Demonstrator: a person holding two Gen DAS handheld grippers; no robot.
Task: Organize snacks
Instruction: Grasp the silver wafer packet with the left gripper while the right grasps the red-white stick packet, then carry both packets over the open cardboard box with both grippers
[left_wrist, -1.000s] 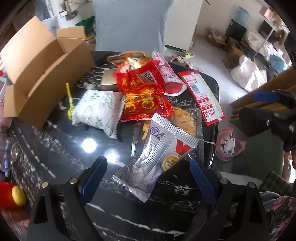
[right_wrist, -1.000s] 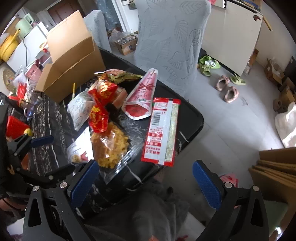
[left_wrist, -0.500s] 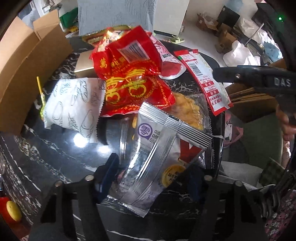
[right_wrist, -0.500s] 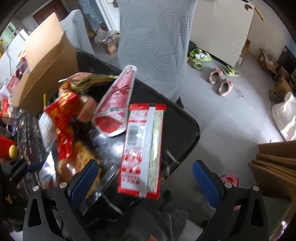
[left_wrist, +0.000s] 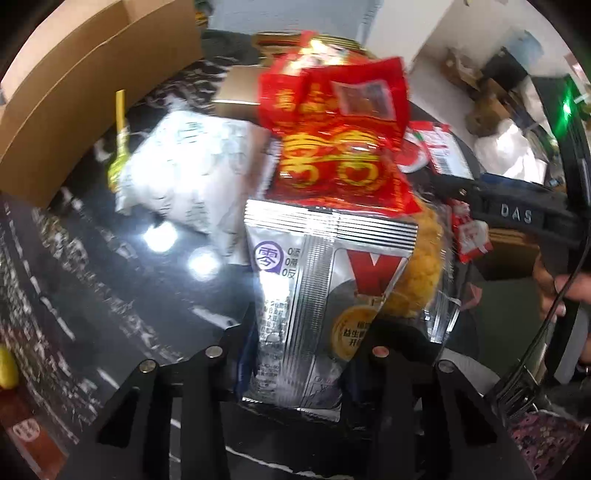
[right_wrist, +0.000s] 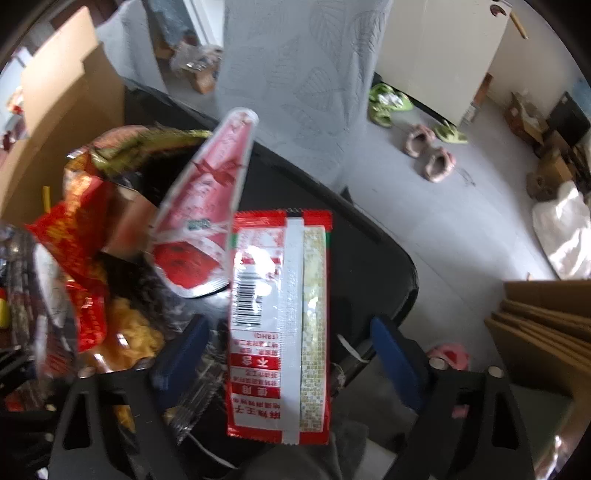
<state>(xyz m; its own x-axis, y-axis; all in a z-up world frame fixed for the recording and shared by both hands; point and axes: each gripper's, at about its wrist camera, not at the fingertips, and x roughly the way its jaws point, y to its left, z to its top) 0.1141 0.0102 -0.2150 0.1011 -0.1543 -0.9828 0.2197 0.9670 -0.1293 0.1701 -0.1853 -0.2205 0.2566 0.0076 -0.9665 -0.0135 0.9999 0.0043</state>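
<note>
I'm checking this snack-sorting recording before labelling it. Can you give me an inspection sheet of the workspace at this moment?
Surface: black marble-patterned table, glossy, with light glare.
Job's things: silver packet between the left jaws; long red packet between the right jaws; red-and-gold bag, white packet and yellow snack bag piled behind.
Clutter: open cardboard box at the table's left; yellow lollipop.
Grippers: left gripper closing, pads at the silver packet's edges; right gripper closing, pads clear of the red packet.
Cables: black cable beside the person's hand.
Surroundings: slippers, flattened cardboard.
</note>
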